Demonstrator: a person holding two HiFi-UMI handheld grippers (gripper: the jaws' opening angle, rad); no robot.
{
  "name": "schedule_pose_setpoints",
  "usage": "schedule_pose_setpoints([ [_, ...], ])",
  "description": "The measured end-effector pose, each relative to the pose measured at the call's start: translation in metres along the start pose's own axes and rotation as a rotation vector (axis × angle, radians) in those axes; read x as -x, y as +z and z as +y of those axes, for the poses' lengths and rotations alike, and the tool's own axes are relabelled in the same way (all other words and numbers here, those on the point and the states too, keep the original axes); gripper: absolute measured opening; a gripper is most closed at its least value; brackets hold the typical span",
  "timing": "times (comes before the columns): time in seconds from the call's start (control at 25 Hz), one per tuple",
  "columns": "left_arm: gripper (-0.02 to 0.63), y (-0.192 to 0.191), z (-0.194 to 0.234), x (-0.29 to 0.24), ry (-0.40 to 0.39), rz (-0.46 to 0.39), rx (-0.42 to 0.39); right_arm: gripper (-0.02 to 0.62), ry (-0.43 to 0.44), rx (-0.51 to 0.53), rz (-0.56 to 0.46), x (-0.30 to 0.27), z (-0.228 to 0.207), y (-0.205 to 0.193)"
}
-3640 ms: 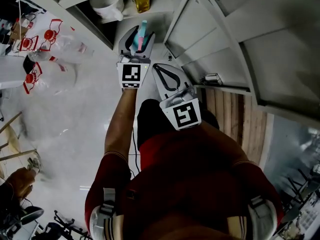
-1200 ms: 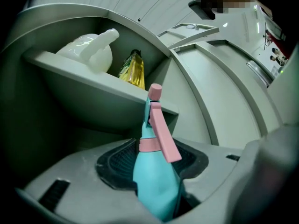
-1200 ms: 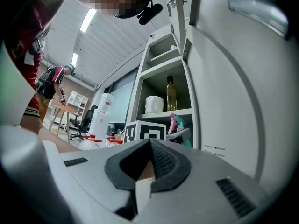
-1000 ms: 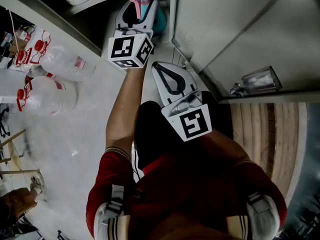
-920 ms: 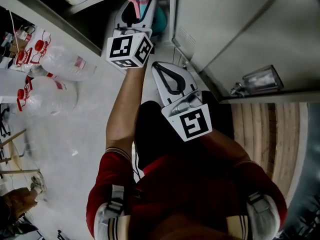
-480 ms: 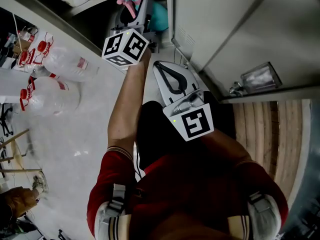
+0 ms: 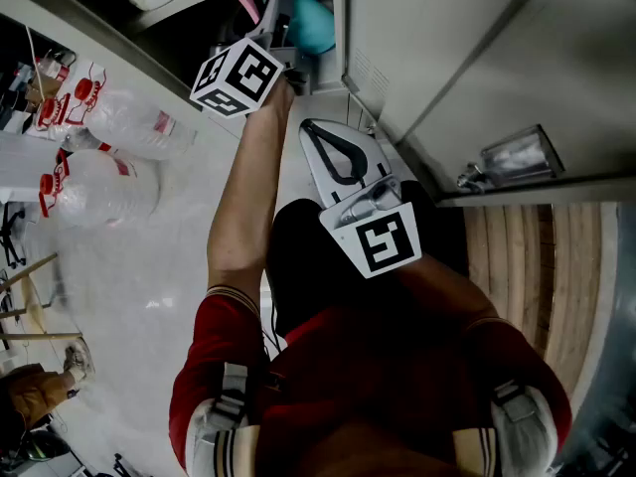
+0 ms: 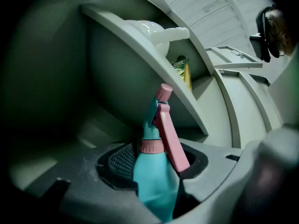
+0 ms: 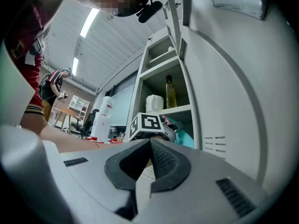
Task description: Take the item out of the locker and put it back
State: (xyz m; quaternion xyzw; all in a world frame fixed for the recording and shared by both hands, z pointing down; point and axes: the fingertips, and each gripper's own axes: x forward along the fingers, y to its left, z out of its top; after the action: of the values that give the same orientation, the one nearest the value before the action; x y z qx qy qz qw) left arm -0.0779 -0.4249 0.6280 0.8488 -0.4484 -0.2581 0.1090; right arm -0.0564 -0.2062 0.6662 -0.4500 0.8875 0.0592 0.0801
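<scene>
Two tongs to report, left to right. At nine o'clock in the head view, passing over big water bottles (image 7: pixel 117 122) on the floor, no part of the task. At twelve o'clock, finding the left gripper (image 7: pixel 283 13) reached into the locker (image 7: pixel 397 38), clenched on the teal spray bottle (image 7: pixel 316 26) with the pink trigger. Confirmed in the left gripper view: pinched low on the belly between both pads, head aimed toward one o'clock, under a shelf (image 8: pixel 140 59) bearing a white container (image 8: pixel 147 28) and a yellow bottle (image 8: pixel 185 73). At the centre, finding the right gripper (image 7: pixel 310 129) idle, closed on nothing, aimed toward eleven o'clock at the open compartment.

Judged as the put-back step, close to its end: holding the bottle inside the compartment, not yet letting go. Cannot tell whether the base touches the compartment floor. Next: level the bottle, seat its base, spread the jaws, then back out toward six o'clock without snagging the trigger.

Against a second ago: rolled the left wrist, carrying the marker cube toward nine o'clock and tipping the bottle with it, swinging the pink head left of the teal body. Kept the same grip throughout. Left the right gripper where it was.
</scene>
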Motion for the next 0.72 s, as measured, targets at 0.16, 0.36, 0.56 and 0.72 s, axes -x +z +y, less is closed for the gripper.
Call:
schedule_pose_setpoints([
  [0.16, 0.207, 0.0, 0.005, -0.009, -0.001, 0.016, 0.026, -0.003, -0.002, 0.004, 0.005, 0.001, 0.001, -0.002],
  [0.36, 0.196, 0.0, 0.01, -0.021, -0.002, 0.05, -0.064, -0.003, -0.014, 0.01, 0.012, 0.004, -0.003, -0.004],
  [0.56, 0.195, -0.005, -0.001, -0.033, -0.045, 0.097, -0.211, -0.003, -0.019, 0.02, 0.016, 0.006, -0.006, -0.005],
  [0.72, 0.193, -0.012, -0.013, -0.038, -0.083, 0.135, -0.347, -0.003, -0.02, 0.016, 0.016, 0.006, -0.006, -0.008],
])
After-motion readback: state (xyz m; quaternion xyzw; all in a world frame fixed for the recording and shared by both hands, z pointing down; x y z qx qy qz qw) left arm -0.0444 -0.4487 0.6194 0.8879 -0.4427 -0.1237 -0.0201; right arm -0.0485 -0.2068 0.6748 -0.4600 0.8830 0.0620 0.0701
